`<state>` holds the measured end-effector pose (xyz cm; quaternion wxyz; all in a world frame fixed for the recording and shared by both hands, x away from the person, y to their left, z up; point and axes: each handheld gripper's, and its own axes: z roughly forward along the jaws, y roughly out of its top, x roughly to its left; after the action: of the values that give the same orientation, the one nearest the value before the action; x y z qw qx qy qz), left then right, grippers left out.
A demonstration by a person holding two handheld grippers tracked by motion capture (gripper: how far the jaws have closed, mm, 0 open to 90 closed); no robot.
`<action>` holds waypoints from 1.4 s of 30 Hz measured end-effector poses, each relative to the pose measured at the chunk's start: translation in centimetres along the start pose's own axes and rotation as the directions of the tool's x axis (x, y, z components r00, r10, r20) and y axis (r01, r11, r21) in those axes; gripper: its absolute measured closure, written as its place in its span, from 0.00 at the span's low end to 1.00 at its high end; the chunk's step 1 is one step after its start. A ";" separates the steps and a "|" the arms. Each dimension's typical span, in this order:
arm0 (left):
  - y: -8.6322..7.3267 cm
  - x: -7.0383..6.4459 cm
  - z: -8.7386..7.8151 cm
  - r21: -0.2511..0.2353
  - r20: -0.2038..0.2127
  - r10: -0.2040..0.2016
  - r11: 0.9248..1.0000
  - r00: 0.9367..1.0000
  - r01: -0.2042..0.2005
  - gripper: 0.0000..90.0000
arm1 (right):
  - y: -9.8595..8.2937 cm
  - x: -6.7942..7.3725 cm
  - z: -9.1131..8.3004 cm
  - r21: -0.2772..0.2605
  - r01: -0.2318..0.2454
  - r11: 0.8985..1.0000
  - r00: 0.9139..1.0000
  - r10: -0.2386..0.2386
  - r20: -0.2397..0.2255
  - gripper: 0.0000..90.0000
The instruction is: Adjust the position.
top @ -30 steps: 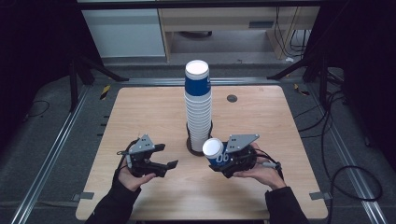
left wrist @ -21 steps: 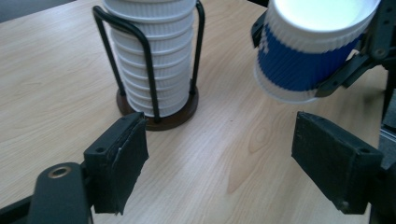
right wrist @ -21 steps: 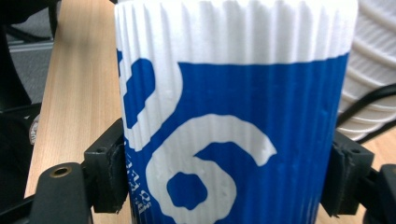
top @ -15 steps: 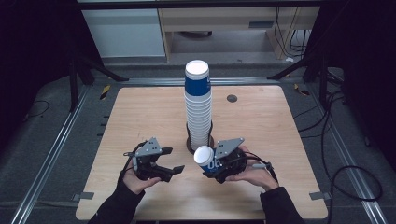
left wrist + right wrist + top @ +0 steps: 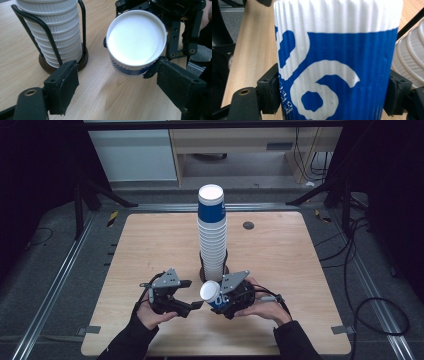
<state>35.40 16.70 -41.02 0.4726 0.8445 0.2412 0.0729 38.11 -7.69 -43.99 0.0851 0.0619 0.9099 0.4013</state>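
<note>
A tall stack of white ribbed paper cups, topped by a blue one, stands in a black wire holder at the table's middle. My right gripper is shut on a single blue-and-white cup, held on its side just in front of the holder. The pads press both sides of that cup. Its white round end faces my left gripper, which is open, with the cup's end just reaching between the jaw tips. From above, the left gripper sits close to the cup's left.
The wooden table has bare surface left and right of the stack. A small dark round disc lies at the back right. Metal rails and cables run beside the table on the floor.
The right gripper has carried the cup left and slightly toward the person. The left gripper has moved right, so the gap between them has closed.
</note>
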 end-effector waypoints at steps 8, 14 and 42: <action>0.3 -0.6 1.0 0.031 0.030 0.023 0.999 0.999 -0.024 0.18 | 0.3 0.3 0.7 0.017 0.012 1.000 1.000 -0.012 -0.010 0.23; 0.4 -0.9 1.8 0.058 0.045 0.031 0.998 0.999 -0.034 0.18 | 0.5 0.7 1.2 0.020 0.033 0.999 0.999 -0.033 -0.017 0.23; 0.1 -1.3 2.4 0.084 0.059 0.035 0.996 0.998 -0.039 0.29 | 0.9 1.2 2.0 0.009 0.011 1.000 0.999 -0.011 -0.046 0.16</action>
<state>35.18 14.22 -42.09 0.4415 0.8699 0.2147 0.0471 37.41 -5.49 -44.79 0.0659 0.0480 0.9139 0.3977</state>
